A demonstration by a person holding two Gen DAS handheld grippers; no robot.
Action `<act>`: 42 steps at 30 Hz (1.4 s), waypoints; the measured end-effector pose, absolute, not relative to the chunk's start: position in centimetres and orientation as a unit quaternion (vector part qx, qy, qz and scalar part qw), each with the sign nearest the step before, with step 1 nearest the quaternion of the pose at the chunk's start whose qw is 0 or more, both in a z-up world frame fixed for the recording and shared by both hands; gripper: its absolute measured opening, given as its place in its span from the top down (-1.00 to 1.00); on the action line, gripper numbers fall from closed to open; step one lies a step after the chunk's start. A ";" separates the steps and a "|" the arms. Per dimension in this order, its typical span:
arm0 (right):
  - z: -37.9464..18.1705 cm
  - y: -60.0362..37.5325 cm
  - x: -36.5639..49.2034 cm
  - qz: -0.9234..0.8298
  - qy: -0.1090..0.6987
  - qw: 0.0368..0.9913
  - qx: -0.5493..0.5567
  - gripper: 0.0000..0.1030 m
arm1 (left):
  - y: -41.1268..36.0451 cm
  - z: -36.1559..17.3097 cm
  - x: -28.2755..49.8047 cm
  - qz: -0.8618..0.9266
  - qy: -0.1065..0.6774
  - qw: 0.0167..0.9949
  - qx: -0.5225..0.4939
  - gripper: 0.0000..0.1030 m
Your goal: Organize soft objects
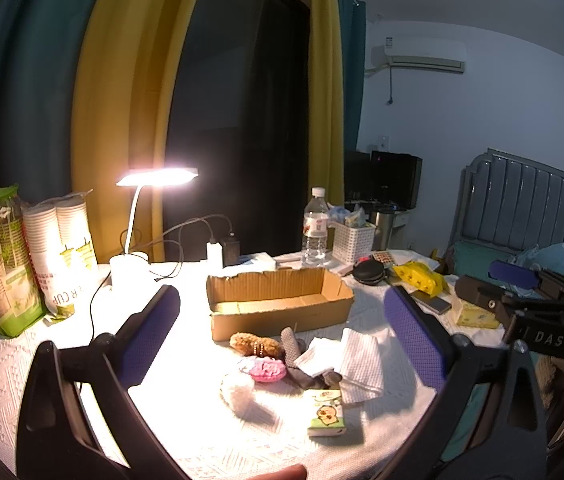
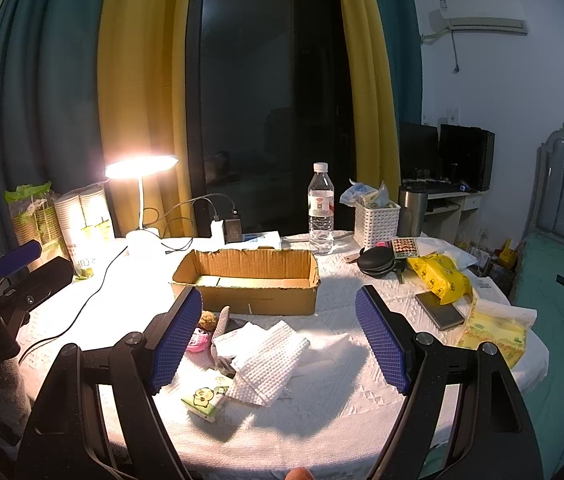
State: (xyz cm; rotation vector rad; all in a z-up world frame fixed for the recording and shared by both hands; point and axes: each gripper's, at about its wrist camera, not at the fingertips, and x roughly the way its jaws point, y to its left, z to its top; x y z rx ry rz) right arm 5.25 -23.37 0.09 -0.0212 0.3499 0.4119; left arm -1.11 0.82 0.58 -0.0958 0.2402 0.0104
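Note:
An open cardboard box [image 1: 277,300] [image 2: 247,280] stands mid-table. In front of it lie soft things: a brown plush [image 1: 255,344], a pink plush [image 1: 267,370], a grey sock [image 1: 294,348], a white fluffy ball [image 1: 237,392], white waffle cloths [image 1: 358,364] [image 2: 271,360] and a green tissue pack [image 1: 325,412] [image 2: 205,396]. My left gripper [image 1: 282,312] is open and empty above them. My right gripper [image 2: 277,308] is open and empty over the cloths; it also shows at the right of the left wrist view [image 1: 522,280].
A lit desk lamp [image 1: 153,178], paper cup packs [image 1: 25,256], a water bottle [image 1: 314,228], a white basket [image 1: 352,240], a yellow bag [image 2: 440,276], a phone [image 2: 440,312] and cables stand around the box. A bed [image 2: 562,300] is at the right.

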 end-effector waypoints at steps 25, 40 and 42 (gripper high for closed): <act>-2.3 -22.8 6.5 0.210 0.201 0.957 -0.004 -0.59 | 0.3 -1.7 1.0 0.007 0.163 0.985 -0.050 -0.99; -9.6 -24.7 12.2 0.184 0.303 0.935 0.019 -0.59 | -2.5 -10.0 8.1 -0.017 0.318 0.948 -0.030 -0.99; -10.4 -25.0 12.9 0.184 0.313 0.932 0.023 -0.59 | -3.1 -11.1 8.8 -0.023 0.336 0.941 -0.024 -0.98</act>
